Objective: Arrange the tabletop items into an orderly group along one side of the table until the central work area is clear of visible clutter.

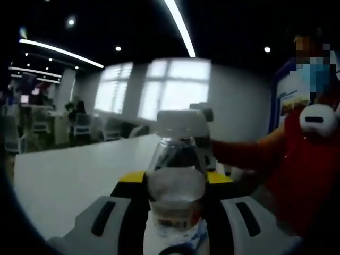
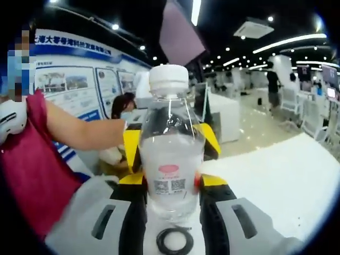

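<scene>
Standing upright between the left gripper [image 1: 175,223] jaws, a clear water bottle [image 1: 176,180] with a white cap fills the lower centre of the left gripper view, the jaws clamped against its sides. Behind it, toward ten o'clock, stretches the white table [image 1: 69,175]; at three o'clock a person in a red top [image 1: 303,164] reaches an arm toward the bottle. In the right gripper view, the right gripper [image 2: 171,212] is likewise closed on a second water bottle [image 2: 170,159], upright, its pink-marked label and code square facing the camera. The white table [image 2: 281,180] lies at four o'clock, the person's arm [image 2: 85,133] at nine o'clock.
</scene>
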`<control>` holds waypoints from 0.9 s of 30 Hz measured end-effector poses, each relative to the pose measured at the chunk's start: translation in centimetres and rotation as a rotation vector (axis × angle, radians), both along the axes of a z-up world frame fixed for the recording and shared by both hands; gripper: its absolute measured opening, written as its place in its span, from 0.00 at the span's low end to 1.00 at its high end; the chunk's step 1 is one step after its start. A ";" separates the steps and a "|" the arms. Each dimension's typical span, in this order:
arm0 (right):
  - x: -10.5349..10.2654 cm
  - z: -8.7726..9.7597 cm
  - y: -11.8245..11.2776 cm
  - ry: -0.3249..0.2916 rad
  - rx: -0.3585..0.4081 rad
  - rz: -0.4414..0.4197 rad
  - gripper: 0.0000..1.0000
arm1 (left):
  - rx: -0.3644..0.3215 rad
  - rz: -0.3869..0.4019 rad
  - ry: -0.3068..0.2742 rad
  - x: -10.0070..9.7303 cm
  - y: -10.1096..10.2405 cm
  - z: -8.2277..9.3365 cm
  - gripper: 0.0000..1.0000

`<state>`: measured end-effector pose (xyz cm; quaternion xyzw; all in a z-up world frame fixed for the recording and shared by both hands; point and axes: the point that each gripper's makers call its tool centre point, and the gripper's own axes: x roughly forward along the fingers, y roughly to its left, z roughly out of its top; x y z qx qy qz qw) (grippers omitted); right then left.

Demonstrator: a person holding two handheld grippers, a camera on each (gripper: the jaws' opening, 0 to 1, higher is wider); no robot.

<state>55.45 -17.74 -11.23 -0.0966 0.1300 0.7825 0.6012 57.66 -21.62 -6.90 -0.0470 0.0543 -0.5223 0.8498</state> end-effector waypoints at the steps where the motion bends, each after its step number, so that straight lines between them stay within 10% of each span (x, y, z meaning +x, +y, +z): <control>1: 0.2 -0.5 0.1 -0.019 0.004 -0.008 0.37 | 0.014 -0.003 -0.008 0.1 0.0 -0.3 0.37; 17: 3.6 -9.1 1.6 -0.170 -0.023 -0.074 0.35 | 0.269 -0.009 0.009 2.7 1.8 -10.0 0.38; 27: 5.3 -14.6 2.5 -0.111 -0.023 -0.122 0.35 | 0.338 -0.008 0.108 4.5 3.2 -15.5 0.38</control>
